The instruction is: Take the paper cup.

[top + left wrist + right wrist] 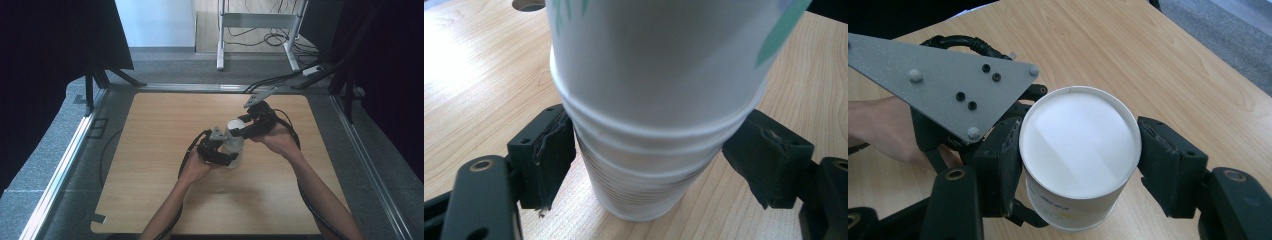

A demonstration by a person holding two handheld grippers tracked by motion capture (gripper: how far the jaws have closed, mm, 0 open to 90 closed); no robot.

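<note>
A stack of nested white paper cups [233,146] stands on the wooden table [160,150]. In the left gripper view, several rolled rims [649,150] show one below another, and the top cup carries green leaf marks. My left gripper [649,165] is shut on the lower part of the stack, both pads touching it. My right gripper [1080,165] is shut on the top cup [1080,145], whose flat round white face points up at the camera. In the high view the left gripper [226,154] comes from the near left and the right gripper [241,129] from the far right.
The left gripper's grey three-cornered plate [943,85] and its hand sit close beside the top cup. A round hole [528,5] lies in the tabletop beyond the stack. Metal frame rails [65,160] run along both table sides. Cables lie on the floor at the back.
</note>
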